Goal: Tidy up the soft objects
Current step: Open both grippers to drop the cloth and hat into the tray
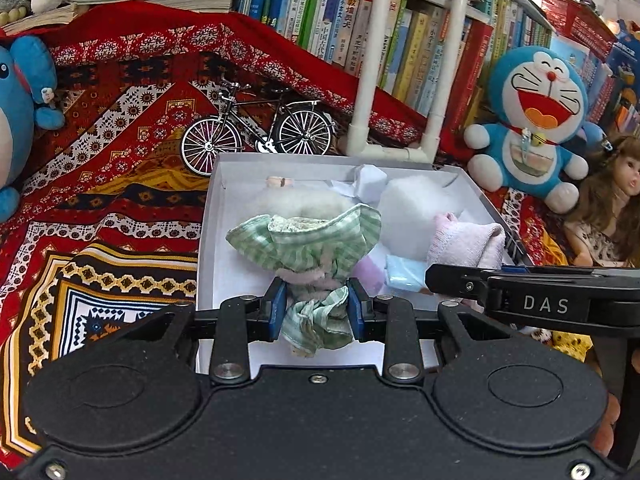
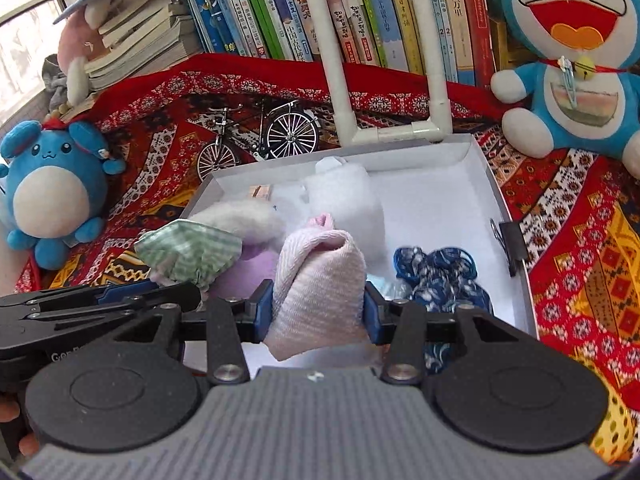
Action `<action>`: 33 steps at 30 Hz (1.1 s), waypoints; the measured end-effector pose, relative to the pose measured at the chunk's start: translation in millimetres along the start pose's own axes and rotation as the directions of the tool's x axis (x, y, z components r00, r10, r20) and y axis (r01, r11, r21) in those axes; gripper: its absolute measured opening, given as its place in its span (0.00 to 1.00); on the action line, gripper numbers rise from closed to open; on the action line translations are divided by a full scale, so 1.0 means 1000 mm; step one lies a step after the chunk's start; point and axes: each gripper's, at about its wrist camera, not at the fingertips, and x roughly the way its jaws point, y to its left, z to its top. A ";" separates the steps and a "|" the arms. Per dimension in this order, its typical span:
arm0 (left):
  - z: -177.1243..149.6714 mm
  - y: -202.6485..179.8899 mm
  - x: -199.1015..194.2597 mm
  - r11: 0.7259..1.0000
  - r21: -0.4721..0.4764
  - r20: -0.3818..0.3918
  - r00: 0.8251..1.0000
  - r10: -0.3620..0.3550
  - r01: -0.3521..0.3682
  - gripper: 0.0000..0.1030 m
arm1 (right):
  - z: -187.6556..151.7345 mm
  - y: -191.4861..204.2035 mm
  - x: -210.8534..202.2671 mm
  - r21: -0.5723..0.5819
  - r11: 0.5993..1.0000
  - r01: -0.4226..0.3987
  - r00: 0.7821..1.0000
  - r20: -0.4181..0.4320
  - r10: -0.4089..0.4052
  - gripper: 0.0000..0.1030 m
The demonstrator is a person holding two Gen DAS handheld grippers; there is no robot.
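Left gripper (image 1: 317,307): matte black body, two round raised discs at rear corners, angular linkage arms with silver pivot pins, small silver screws at base and centre edge. Fingers (image 1: 276,305) black with blue pads.

Right gripper (image 2: 319,309): same black linkage, discs and silver pins; rear housing grey, ribbed in fine ridges. Fingers (image 2: 262,310) black with blue pads. Side of this unit, seen from left wrist camera, carries white lettering "DAS". Fingertips of person's hand (image 2: 16,428) visible at lower left edge, no sleeve in view.

A model bicycle (image 1: 258,130) stands on the red patterned cloth (image 1: 120,184) at 12 o'clock. Books (image 1: 360,20) fill the shelf behind, a doll (image 1: 612,208) sits at 3 o'clock.
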 end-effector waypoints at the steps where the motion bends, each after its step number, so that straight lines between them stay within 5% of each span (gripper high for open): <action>1: 0.001 0.000 0.002 1.000 -0.002 0.002 1.000 0.004 -0.004 0.29 | 0.001 0.000 0.002 0.000 1.000 0.004 1.000 0.000 -0.004 0.49; 20: -0.002 0.009 0.019 0.999 0.025 0.000 0.999 0.042 -0.042 0.32 | 0.021 -0.007 0.028 0.024 0.997 0.072 0.997 0.034 -0.073 0.49; 28: -0.003 0.006 0.019 0.998 0.032 0.002 0.999 0.045 -0.045 0.40 | 0.018 -0.016 0.034 0.062 0.995 0.074 0.997 0.009 -0.075 0.58; 33: -0.003 0.006 0.015 0.998 0.030 0.016 0.998 0.058 -0.058 0.56 | 0.018 -0.016 0.029 0.076 0.995 0.064 0.998 0.016 -0.066 0.65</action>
